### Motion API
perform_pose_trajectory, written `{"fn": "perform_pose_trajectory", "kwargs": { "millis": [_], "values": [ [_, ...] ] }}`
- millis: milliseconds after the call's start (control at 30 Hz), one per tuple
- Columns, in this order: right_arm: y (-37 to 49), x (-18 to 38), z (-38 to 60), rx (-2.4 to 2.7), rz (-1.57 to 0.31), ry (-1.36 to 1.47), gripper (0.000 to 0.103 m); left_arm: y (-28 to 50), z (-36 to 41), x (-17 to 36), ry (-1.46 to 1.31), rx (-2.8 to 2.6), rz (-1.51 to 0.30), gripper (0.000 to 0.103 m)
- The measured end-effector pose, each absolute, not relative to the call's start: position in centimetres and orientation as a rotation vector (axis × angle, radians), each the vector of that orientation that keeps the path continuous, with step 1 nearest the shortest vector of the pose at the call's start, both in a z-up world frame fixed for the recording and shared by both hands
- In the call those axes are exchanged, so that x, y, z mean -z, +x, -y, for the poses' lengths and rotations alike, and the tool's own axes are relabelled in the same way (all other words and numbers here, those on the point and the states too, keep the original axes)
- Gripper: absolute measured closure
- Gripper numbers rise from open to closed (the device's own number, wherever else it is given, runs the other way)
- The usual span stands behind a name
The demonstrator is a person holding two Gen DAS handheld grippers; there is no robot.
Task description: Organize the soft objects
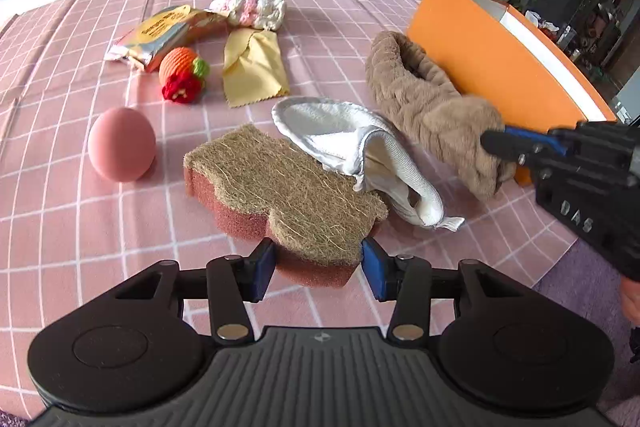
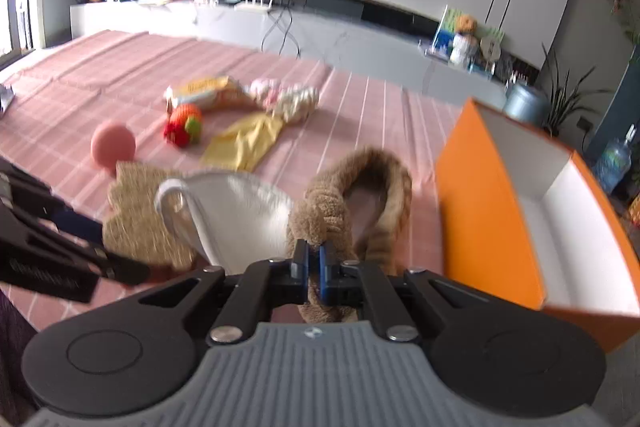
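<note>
From my left wrist camera, my left gripper (image 1: pixel 318 269) has its jaws spread on either side of the near end of the sponge (image 1: pixel 280 191), which lies on the pink checked cloth (image 1: pixel 80 219). A white mitt (image 1: pixel 352 147) overlaps it.

From my right wrist camera, my right gripper (image 2: pixel 314 269) is clamped on the furry brown headband (image 2: pixel 360 195), just beside the orange box (image 2: pixel 480 211).

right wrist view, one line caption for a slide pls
Right gripper clamps the brown plush headband beside the open orange box on the pink checked tablecloth.
</note>
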State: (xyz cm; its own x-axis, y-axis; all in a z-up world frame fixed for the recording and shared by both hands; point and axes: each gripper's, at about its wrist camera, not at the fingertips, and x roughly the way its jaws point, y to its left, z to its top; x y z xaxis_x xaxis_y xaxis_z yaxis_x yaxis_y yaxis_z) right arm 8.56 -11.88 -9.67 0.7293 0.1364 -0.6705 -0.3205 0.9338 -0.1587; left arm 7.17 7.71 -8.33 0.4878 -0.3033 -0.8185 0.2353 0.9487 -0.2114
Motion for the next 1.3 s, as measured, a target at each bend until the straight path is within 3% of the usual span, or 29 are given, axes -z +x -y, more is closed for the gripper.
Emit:
{"fn": "perform_pose_trajectory", "kwargs": {
  "millis": [233,367,433,800,833,967,1167,1300],
  "values": [
    [7.9,10.9,11.6,-0.283,-0.741,-0.244,0.093,6.6,-8.4,8.9,-0.085,0.329,-1.015,0.047],
    [7.3,9.6,11.3,-0.322,-0.68,-0.238,0.076,6.3,-8.6,8.3,-0.106,0.31,-1.004,0.034],
    [7.2,9.3,10.9,-0.344,-0.662,-0.248,0.075,6.4,-9.1,8.0,-0.152,0.297,-1.008,0.03],
    [9.4,11.4,8.1,-0.438,-0.712,-0.31,0.075,8.7,-10.2,9.0,-0.321,0.129,-1.054,0.028],
    [9.6,11.7,7.9,-0.444,-0.722,-0.308,0.077,8.8,-10.2,9.1,-0.323,0.124,-1.057,0.028],
    [10.2,12.5,7.6,-0.461,-0.744,-0.305,0.102,9.1,-10.4,9.5,-0.337,0.137,-1.063,0.034],
    [11.4,13.4,8.4,-0.384,-0.77,-0.315,0.103,9.4,-10.8,9.1,-0.316,0.15,-1.074,0.047],
    [12.0,13.8,9.1,-0.345,-0.788,-0.313,0.103,9.5,-11.0,8.9,-0.293,0.167,-1.093,0.049]
  ]
}}
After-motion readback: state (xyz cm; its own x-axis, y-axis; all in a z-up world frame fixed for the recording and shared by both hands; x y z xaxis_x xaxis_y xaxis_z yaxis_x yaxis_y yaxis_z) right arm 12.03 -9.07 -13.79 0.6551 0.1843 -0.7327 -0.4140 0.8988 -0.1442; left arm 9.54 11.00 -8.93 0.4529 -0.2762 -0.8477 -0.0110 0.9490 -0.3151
